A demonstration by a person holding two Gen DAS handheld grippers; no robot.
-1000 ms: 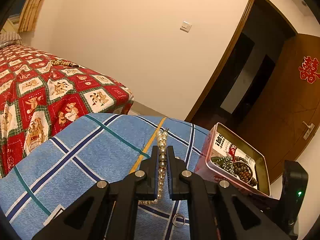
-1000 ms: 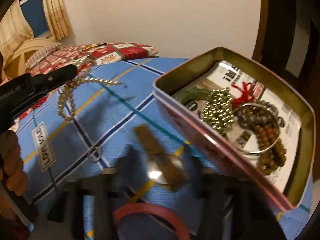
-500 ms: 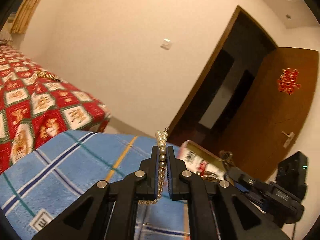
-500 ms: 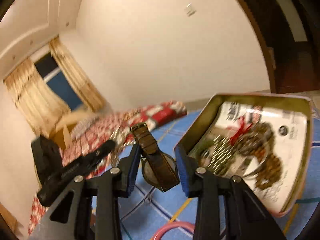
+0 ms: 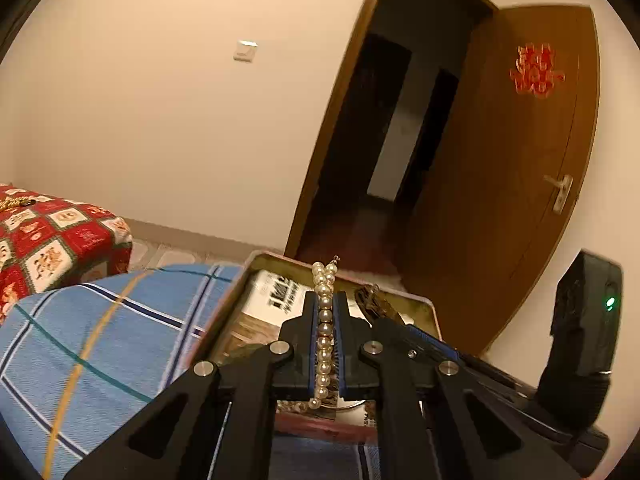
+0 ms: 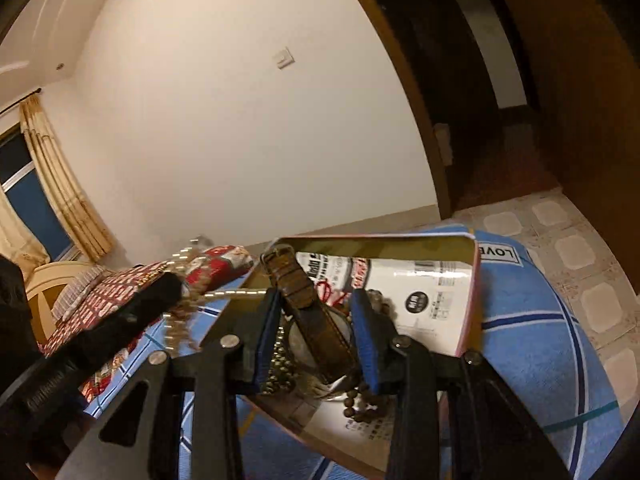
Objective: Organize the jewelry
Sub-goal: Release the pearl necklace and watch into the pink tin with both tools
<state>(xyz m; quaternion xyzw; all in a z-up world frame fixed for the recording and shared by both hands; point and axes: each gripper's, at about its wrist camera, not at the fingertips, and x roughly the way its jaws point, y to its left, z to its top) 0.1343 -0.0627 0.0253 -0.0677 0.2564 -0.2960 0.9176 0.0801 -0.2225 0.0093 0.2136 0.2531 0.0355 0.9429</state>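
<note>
My left gripper [image 5: 325, 298] is shut on a white pearl strand [image 5: 323, 344], which runs between its blue pads and hangs over the open tin [image 5: 434, 312]. My right gripper [image 6: 315, 294] is shut on a brown leather-strap watch [image 6: 320, 340], held above the same tin [image 6: 472, 300]. The strap sticks up past the fingertips. Inside the tin lie dark wooden beads [image 6: 360, 400] and small metallic ball beads [image 6: 280, 364] on printed paper. In the right wrist view the left gripper [image 6: 172, 284] reaches in from the left with the blurred pearls [image 6: 180, 320].
The tin rests on a blue plaid cloth [image 5: 100, 340]. A red patterned bedspread [image 5: 48, 240] lies behind to the left, with a small gold chain [image 5: 16, 202] on it. An open brown door [image 5: 500, 180] and a dark doorway stand ahead, with tiled floor [image 6: 580, 248] beyond.
My left gripper has carried the pearls right, from over the blue cloth to over the tin. My right gripper has risen and rolled with the watch, now above the tin.
</note>
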